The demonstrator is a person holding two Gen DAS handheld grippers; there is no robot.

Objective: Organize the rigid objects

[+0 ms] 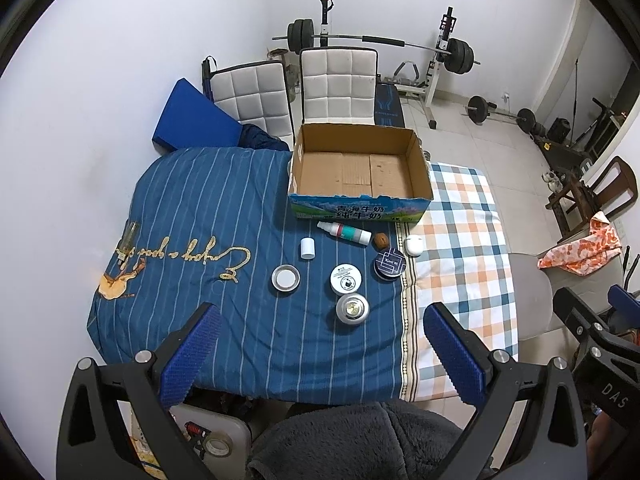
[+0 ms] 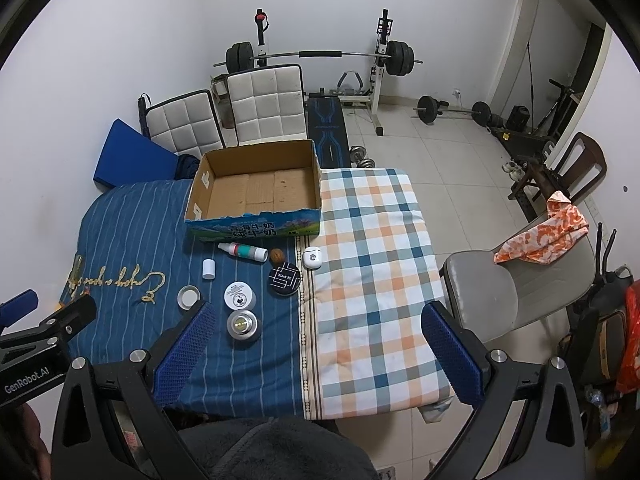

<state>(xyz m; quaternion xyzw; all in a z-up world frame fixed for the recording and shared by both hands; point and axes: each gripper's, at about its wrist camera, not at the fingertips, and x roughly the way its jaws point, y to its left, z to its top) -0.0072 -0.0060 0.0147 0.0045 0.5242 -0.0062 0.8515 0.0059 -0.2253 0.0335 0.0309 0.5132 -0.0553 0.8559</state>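
Dumbbells (image 2: 362,156) in right wrist view only

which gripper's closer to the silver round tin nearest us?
Left, though the margin looks small. The silver tin sits straight ahead between the left gripper's open fingers. The right gripper is centred further right over the checked cloth; the tin lies beside its left finger.

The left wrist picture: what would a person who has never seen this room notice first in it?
Probably the open cardboard box, empty, at the far side of the table on the blue striped cloth. Just in front of it lies a cluster of small things: a spray bottle on its side, a walnut and several round tins. Behind, against the white wall, a barbell rests on its rack, and both tongs hang wide open near the camera.
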